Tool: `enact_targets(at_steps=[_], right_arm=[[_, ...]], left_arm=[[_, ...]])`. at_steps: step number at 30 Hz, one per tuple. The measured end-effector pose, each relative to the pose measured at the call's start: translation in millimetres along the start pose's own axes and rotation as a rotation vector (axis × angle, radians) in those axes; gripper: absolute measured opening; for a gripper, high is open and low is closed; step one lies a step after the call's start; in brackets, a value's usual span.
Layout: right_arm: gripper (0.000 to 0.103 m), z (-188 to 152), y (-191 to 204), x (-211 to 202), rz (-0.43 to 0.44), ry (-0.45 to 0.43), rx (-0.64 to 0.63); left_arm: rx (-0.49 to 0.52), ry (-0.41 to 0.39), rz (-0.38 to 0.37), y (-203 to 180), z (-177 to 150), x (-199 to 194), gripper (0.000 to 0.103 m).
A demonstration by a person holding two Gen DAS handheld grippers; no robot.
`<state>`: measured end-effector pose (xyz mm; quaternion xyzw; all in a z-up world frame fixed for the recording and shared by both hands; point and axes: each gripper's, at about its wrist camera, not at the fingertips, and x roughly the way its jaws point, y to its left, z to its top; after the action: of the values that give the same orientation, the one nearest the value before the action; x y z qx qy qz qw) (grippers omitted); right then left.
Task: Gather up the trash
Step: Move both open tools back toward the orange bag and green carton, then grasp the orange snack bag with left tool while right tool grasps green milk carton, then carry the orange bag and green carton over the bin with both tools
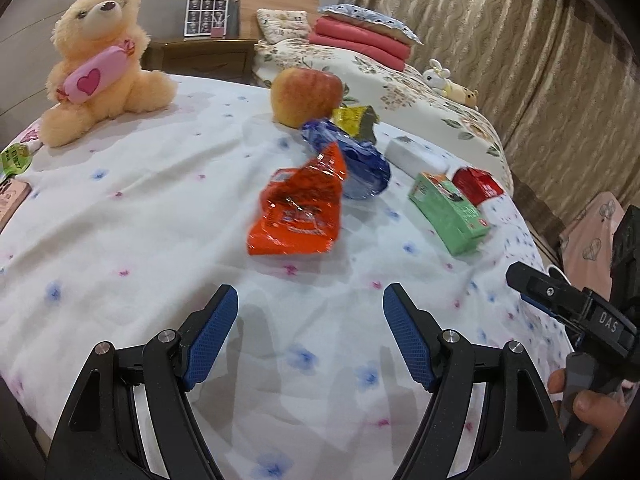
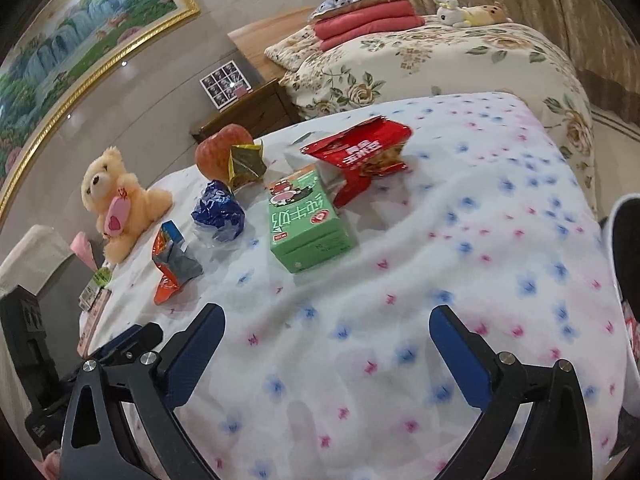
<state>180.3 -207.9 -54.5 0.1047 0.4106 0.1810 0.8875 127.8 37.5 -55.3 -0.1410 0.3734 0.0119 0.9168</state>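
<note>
Orange foil marks the nearest piece of trash: the orange wrapper [image 1: 298,208] is seen lying on the flower-print cloth [image 1: 140,240], straight ahead of the left tongs [image 1: 310,336] and a little beyond their tips. Its long axis is judged to run away from the left tongs, toward the apple [image 1: 306,96], with the crumpled blue wrapper [image 1: 352,160] touching its far end. The left tongs are held spread wide, with nothing between the blue pads [image 1: 212,340].

Taking the orange wrapper as landmark: the blue wrapper lies just behind it, the yellow wrapper [image 1: 356,120] further behind against the apple, the green milk carton [image 1: 448,210] off to its right, and the red snack bag [image 1: 476,184] just beyond the carton. A white bar-shaped object [image 1: 416,156] lies behind the carton; what it is cannot be told. The teddy bear [image 1: 100,64] sits well apart to the left rear.

From the right wrist view, the right tongs [image 2: 328,352] are likewise spread and empty, hovering above bare cloth. The green milk carton [image 2: 308,224] lies ahead of them, slightly left, its long axis pointing roughly away from them; the orange wrapper [image 2: 172,268] is far off to their left.

The left side is therefore judged nearer the orange wrapper, the right nearer the carton. A short forward reach with the pads closing across the wrapper's narrow width would seem to be called for.
</note>
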Motion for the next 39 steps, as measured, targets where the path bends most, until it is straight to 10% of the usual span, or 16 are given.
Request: enact_targets(at_steps=[20, 23, 26, 28, 39], right_arm=[[0.103, 35.6, 20.4, 55.1, -0.026, 0.045, -0.057], [0.102, 37.6, 21.3, 59.8, -0.034, 0.046, -0.065], [0.086, 39.7, 23.1, 61.6, -0.052, 0.040, -0.080], [0.056, 39.1, 24.2, 61.6, -0.081, 0.034, -0.087], [0.053, 20.9, 15.0, 31.5, -0.033, 0.004, -0.050]], left_arm=[[-0.005, 0.020, 0.057, 8.2, 42.4, 38.2, 0.083], [-0.005, 0.039, 0.042, 8.7, 42.1, 43.0, 0.071], [0.003, 0.057, 0.022, 7.6, 40.9, 45.9, 0.054], [0.004, 0.040, 0.009, 7.9, 40.3, 42.1, 0.050], [0.003, 0.009, -0.015, 4.4, 31.7, 25.0, 0.041]])
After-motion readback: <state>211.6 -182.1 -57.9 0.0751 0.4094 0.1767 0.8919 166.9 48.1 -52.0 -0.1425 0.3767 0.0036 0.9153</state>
